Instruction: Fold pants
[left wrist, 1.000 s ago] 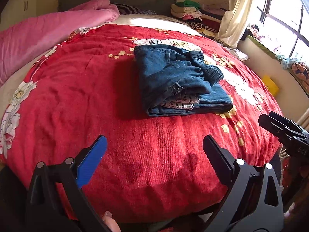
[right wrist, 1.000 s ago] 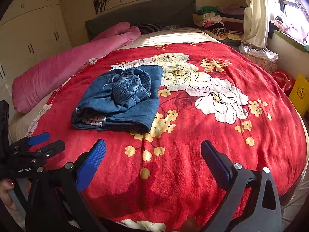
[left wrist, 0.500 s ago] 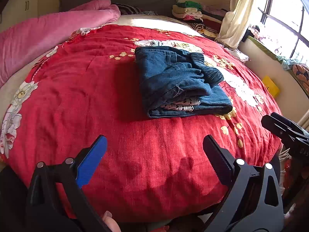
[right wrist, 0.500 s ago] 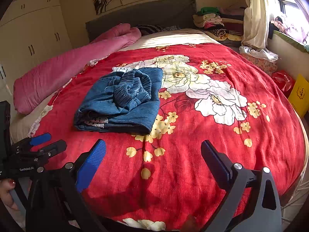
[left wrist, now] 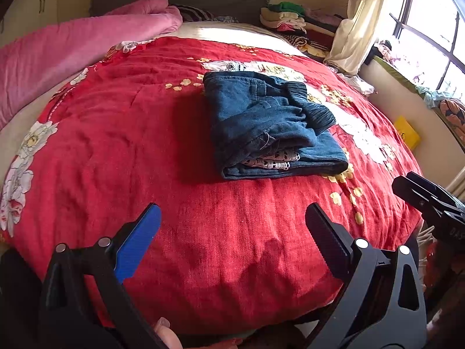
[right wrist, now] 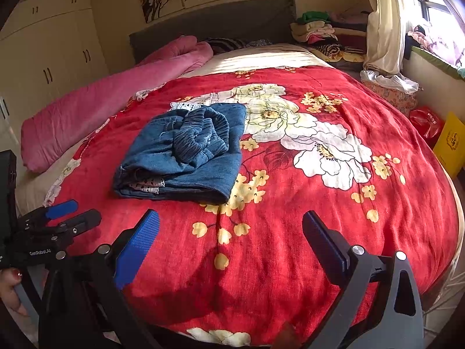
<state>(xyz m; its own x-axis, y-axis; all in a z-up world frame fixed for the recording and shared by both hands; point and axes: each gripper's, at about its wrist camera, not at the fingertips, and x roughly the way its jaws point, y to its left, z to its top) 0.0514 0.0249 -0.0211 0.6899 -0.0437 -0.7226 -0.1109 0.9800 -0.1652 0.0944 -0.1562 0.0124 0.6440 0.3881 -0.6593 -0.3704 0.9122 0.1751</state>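
The blue denim pants (left wrist: 270,125) lie folded into a compact stack on the red floral bedspread (left wrist: 116,145), with the ribbed waistband bunched on top; they also show in the right wrist view (right wrist: 186,151). My left gripper (left wrist: 232,232) is open and empty, held back over the near edge of the bed, well short of the pants. My right gripper (right wrist: 231,235) is open and empty too, near the bed's front edge, to the right of the left one. The left gripper shows at the lower left of the right wrist view (right wrist: 69,215).
A pink quilt (right wrist: 110,99) lies along the bed's left side. Stacked folded clothes (right wrist: 319,29) sit by the headboard at the back right. A curtain (right wrist: 383,20), a window, a red bag (right wrist: 425,122) and a yellow box (right wrist: 452,142) are at the right.
Both grippers have drawn slightly back from the pants. The pants have not moved.
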